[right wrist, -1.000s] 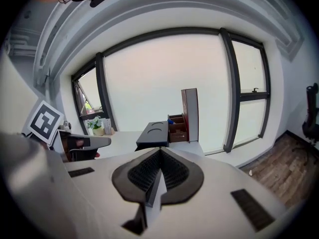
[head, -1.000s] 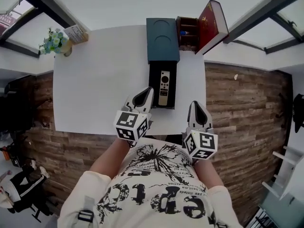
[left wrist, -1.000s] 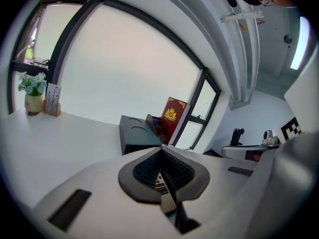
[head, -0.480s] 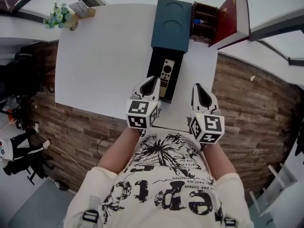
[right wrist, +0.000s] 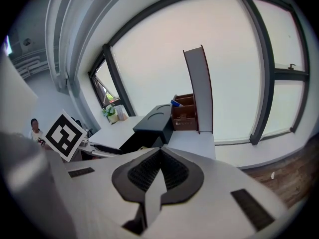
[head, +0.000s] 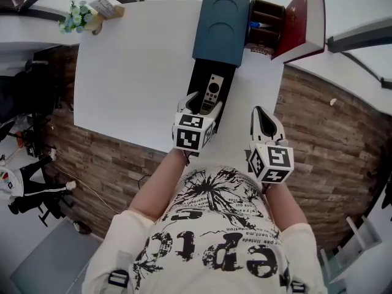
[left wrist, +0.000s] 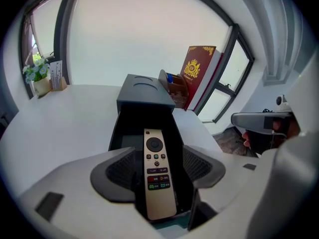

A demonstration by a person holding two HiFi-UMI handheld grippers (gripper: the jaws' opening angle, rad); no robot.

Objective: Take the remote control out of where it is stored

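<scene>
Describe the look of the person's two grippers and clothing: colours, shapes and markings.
The left gripper and right gripper are white-grey shells tapering to pointed fingers lined with black ribbed pads. Each carries a white cube bearing black square markers. The left one's fingers are opening, with the remote control between them. The person wears a cream short-sleeved T-shirt with black print.
</scene>
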